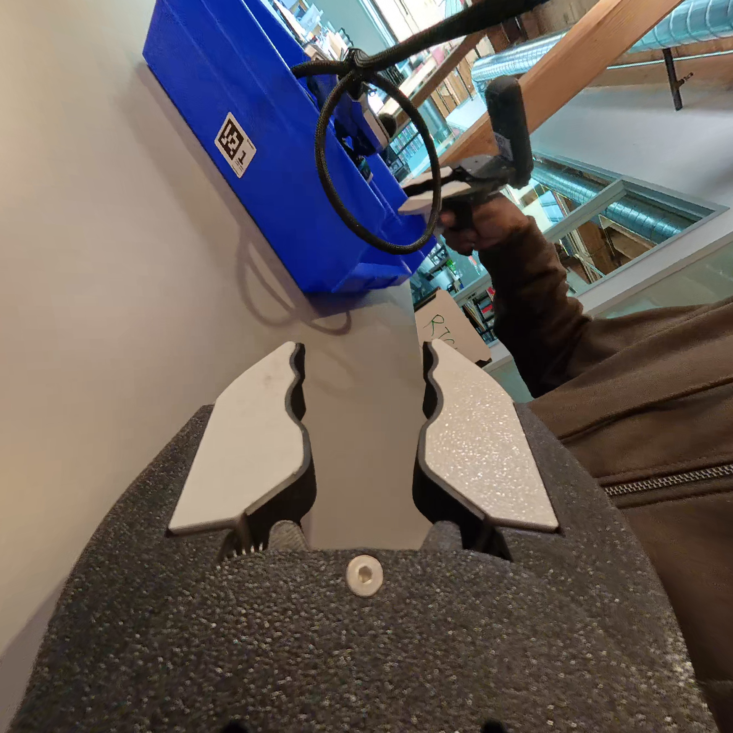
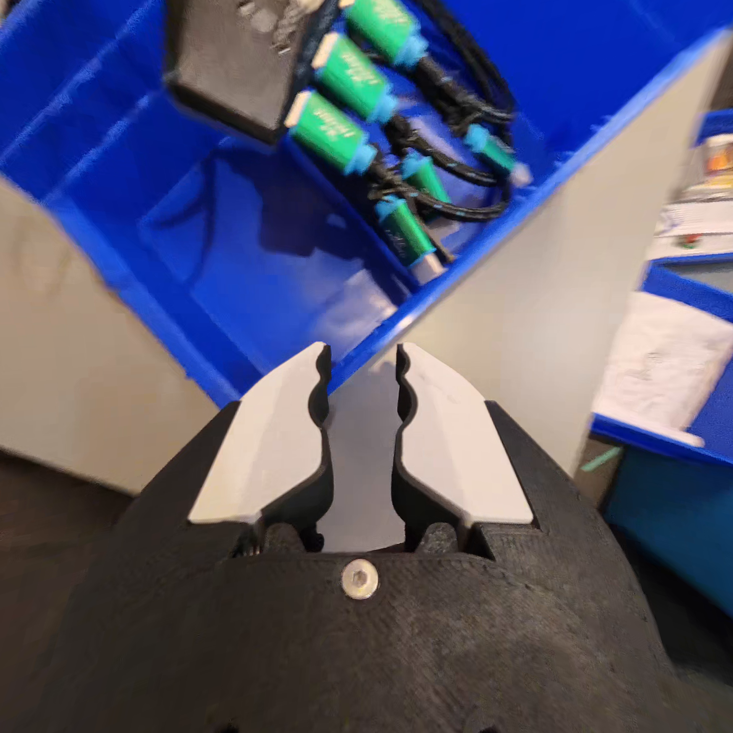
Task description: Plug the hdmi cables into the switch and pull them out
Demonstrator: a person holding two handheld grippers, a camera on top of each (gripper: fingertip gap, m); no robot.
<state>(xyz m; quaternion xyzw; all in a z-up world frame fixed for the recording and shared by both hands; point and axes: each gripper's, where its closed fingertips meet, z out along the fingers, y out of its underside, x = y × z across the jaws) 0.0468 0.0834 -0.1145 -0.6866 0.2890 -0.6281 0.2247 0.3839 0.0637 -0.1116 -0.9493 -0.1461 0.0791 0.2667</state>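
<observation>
- The white table (image 1: 99,277) is lying under both your grippers, and the blue bin (image 1: 277,166) is sitting on it, ahead of your left gripper (image 1: 363,349) and well apart from its tips.
- Inside the bin (image 2: 238,246), a dark flat box (image 2: 234,75) is resting at the far end, with green-ended cables (image 2: 345,83) bundled just beside it (the whole view is blurred).
- Your right gripper (image 2: 363,349) is hovering over the bin's near rim, jaws parted and gripping nothing; the cables are lying well ahead of its tips.
- Your left gripper is standing wide open over bare table, with nothing between its pads.
- A black braided cord (image 1: 377,166) is looping in the air in front of the bin, crossing the right gripper (image 1: 428,194) in your hand (image 1: 476,226).
</observation>
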